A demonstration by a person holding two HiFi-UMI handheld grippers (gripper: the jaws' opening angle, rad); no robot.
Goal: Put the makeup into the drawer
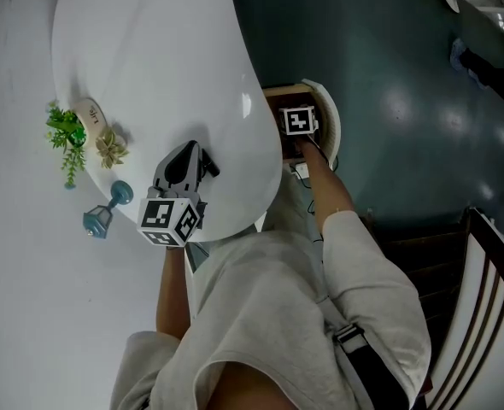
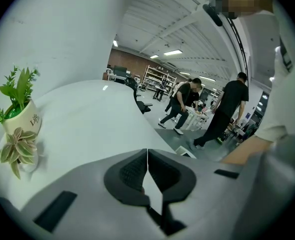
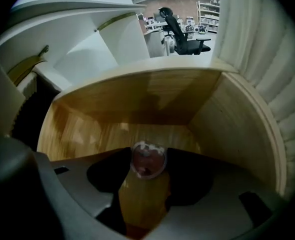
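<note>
Inside the drawer, right tongs clamp the makeup jar, not yet released; left tongs closed, empty, above the table.

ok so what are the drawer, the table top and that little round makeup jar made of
Drawer: light wood or bamboo, smooth with a slight sheen; grain lines run along its walls and floor.
Table top: white and glossy, perhaps lacquered board or plastic; lights reflect in it.
Makeup jar: seemingly a clear plastic or glass lid over reddish contents; too small to tell which.
</note>
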